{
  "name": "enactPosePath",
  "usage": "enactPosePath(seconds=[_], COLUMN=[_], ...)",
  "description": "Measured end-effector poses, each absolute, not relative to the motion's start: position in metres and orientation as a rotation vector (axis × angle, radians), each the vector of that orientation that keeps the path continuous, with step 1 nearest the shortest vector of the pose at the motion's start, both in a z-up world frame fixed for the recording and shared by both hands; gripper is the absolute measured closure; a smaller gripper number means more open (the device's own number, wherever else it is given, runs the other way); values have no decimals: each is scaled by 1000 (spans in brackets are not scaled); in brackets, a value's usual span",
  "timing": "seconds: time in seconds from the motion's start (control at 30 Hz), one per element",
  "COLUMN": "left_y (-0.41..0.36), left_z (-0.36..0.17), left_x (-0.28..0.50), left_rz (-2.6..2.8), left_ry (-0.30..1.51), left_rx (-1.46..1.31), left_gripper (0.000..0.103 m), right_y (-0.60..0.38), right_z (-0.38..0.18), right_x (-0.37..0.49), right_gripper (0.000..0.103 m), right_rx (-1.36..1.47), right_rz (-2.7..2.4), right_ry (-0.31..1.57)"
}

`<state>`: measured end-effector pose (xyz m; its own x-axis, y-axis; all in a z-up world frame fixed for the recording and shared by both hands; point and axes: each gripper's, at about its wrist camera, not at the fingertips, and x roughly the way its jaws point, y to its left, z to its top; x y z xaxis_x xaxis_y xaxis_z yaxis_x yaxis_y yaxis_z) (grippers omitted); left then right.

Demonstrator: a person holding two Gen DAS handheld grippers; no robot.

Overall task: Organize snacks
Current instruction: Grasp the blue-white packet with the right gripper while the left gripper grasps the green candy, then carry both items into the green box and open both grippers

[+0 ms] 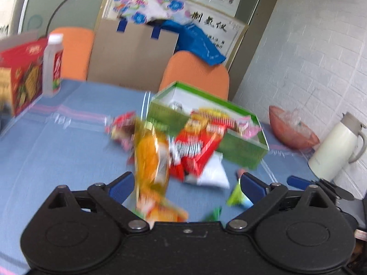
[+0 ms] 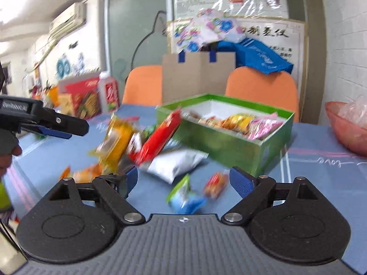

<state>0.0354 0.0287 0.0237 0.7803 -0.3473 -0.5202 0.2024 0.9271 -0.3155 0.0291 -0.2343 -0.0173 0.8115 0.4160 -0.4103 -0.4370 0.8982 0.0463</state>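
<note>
Several snack packets (image 2: 174, 162) are lying beside the green box (image 2: 229, 146); both claws, left (image 1: 185, 183) and right (image 2: 183, 178), are gaping empty, likely choosing the next packet to grasp.

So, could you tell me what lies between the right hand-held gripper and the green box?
In the right wrist view, between the right hand-held gripper and the green box lie a green-blue packet and a small red-orange packet on the blue tablecloth.

Snack packets (image 2: 160, 146) on table (image 2: 321, 178) left of box (image 2: 229, 146)
</note>
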Motion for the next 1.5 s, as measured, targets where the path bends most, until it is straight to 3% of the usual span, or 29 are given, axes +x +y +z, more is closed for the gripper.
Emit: enactPosePath(seconds=[0.37, 0.4, 0.47, 0.5, 0.53, 0.93, 1.03, 1.27, 1.5], left_y=[-9, -11, -14, -16, -19, -29, -33, -31, -33], left_z=[-15, -17, -22, -24, -26, -40, -40, -29, 16], left_x=[19, 22, 28, 30, 31, 45, 47, 47, 64], left_rz=[-455, -460, -468, -479, -487, -470, -479, -508, -527], left_ry=[661, 665, 690, 700, 703, 748, 748, 731, 609], left_rx=[-137, -129, -134, -132, -124, -116, -96, -144, -198], left_gripper=[0, 3, 21, 31, 31, 29, 30, 33, 33], right_y=[-217, -217, -219, -220, -222, -227, -228, -232, -243], right_z=[-44, -45, -50, -53, -54, -59, -59, -45, -9], right_x=[60, 66, 73, 74, 72, 62, 62, 51, 57], right_gripper=[0, 8, 28, 33, 40, 30, 42, 43, 43], right_rx=[-159, -153, -145, -142, -137, -135, -136, -141, -99], right_rz=[486, 496, 515, 516, 516, 526, 516, 518, 468], right_ry=[508, 522, 561, 580, 585, 614, 612, 540, 422])
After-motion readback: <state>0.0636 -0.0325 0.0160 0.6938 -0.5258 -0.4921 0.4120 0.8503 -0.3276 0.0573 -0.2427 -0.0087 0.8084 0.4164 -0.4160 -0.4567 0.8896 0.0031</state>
